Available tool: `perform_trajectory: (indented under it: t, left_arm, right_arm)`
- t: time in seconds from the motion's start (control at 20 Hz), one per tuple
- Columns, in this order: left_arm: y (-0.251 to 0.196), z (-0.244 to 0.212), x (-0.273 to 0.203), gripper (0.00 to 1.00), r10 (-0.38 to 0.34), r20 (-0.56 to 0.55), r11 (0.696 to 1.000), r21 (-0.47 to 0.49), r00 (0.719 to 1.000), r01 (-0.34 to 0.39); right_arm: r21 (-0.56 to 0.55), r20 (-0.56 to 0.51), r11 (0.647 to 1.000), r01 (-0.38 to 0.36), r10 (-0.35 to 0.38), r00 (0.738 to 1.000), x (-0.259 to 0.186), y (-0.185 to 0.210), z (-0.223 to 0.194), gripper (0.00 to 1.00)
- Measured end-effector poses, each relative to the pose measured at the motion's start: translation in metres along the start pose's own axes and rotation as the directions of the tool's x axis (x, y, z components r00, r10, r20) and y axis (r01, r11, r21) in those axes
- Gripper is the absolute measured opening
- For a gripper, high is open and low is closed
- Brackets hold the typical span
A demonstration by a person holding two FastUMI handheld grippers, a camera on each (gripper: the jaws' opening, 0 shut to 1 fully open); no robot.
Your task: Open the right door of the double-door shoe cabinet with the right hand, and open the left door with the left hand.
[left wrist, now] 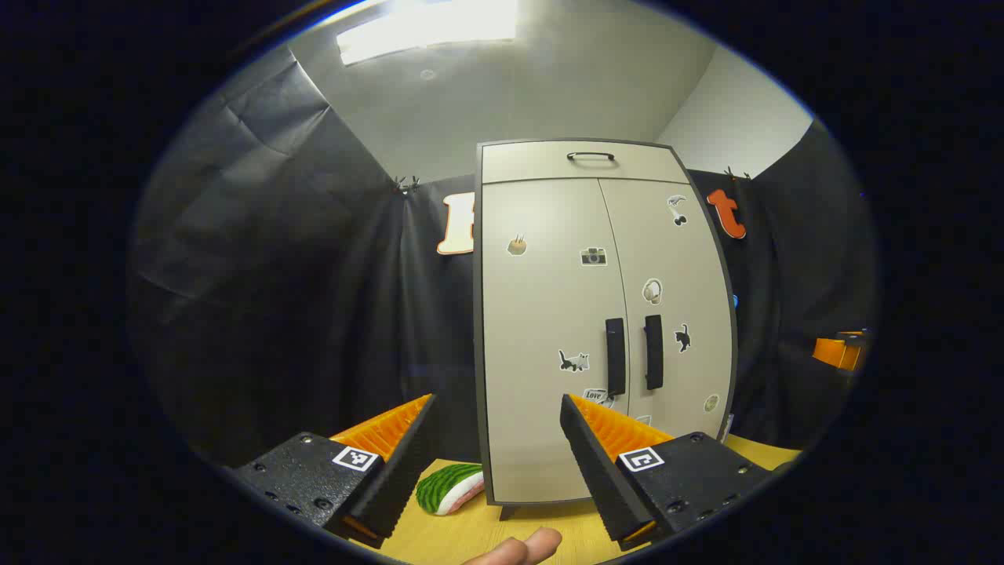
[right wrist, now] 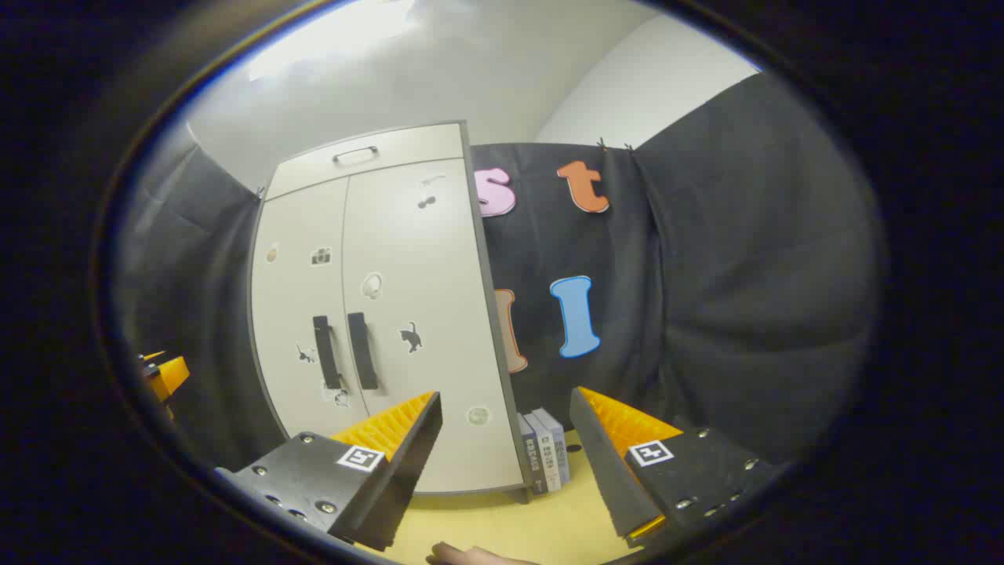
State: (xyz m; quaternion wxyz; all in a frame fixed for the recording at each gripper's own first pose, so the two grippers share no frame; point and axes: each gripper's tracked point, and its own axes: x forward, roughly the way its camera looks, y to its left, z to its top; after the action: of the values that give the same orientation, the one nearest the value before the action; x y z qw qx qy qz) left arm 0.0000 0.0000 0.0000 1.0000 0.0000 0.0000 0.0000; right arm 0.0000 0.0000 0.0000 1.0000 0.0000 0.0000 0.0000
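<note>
Double-door shoe cabinet (left wrist: 604, 314) upright on yellow tabletop (left wrist: 471, 534), both doors shut, drawer front with small handle (left wrist: 590, 156) above them. Right door handle (left wrist: 653, 352) and left door handle (left wrist: 616, 355) side by side at the centre seam, nearly touching. Contents hidden behind closed doors; cannot tell what is inside.

Left gripper (left wrist: 498, 439) well short of cabinet, jaws wide, holding nothing. Right gripper (right wrist: 506, 439) likewise back and off to the cabinet's right, jaws wide, empty.

Risks, as judged: handles so close that one finger could catch the wrong door's handle; hard pull could tip or drag the cabinet. Watermelon-slice toy (left wrist: 449, 488) beside left foot and books (right wrist: 543, 453) against right side could be struck by swinging doors.
</note>
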Motion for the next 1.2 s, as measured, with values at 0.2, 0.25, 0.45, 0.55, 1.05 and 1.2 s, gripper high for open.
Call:
perform_trajectory:
  t: [0.2, 0.25, 0.45, 0.55, 1.05, 1.2]
  left_arm:
    - [-0.001, 0.0, 0.0, 0.96, 0.014, -0.016, 1.0, -0.017, 1.0, -0.014]
    - [-0.003, 0.001, 0.001, 0.96, 0.022, -0.014, 1.0, -0.022, 1.0, -0.022]
    - [-0.024, 0.0, 0.0, 0.96, -0.017, -0.024, 0.999, -0.035, 1.0, 0.016]
    - [-0.034, -0.002, -0.004, 0.96, -0.045, -0.027, 0.998, -0.045, 0.999, 0.044]
    - [-0.05, -0.007, -0.02, 0.96, -0.097, -0.039, 0.995, -0.025, 0.994, 0.097]
    - [-0.053, -0.003, -0.031, 0.96, -0.112, -0.023, 0.992, -0.068, 0.993, 0.11]
  right_arm:
    - [-0.067, 0.012, 0.997, -0.038, 0.039, 0.999, -0.011, 0.01, 0.011, 0.98]
    - [-0.077, 0.014, 0.996, -0.041, 0.042, 0.999, -0.013, 0.011, 0.013, 0.98]
    - [-0.03, -0.003, 0.997, -0.069, 0.069, 0.998, -0.016, 0.006, 0.012, 0.94]
    - [-0.034, -0.014, 0.997, -0.065, 0.064, 0.998, -0.013, 0.0, 0.008, 0.98]
    - [-0.117, -0.033, 0.987, -0.106, 0.102, 0.994, -0.01, 0.022, -0.005, 0.97]
    - [-0.125, -0.055, 0.986, -0.11, 0.104, 0.993, -0.002, 0.028, -0.013, 0.98]
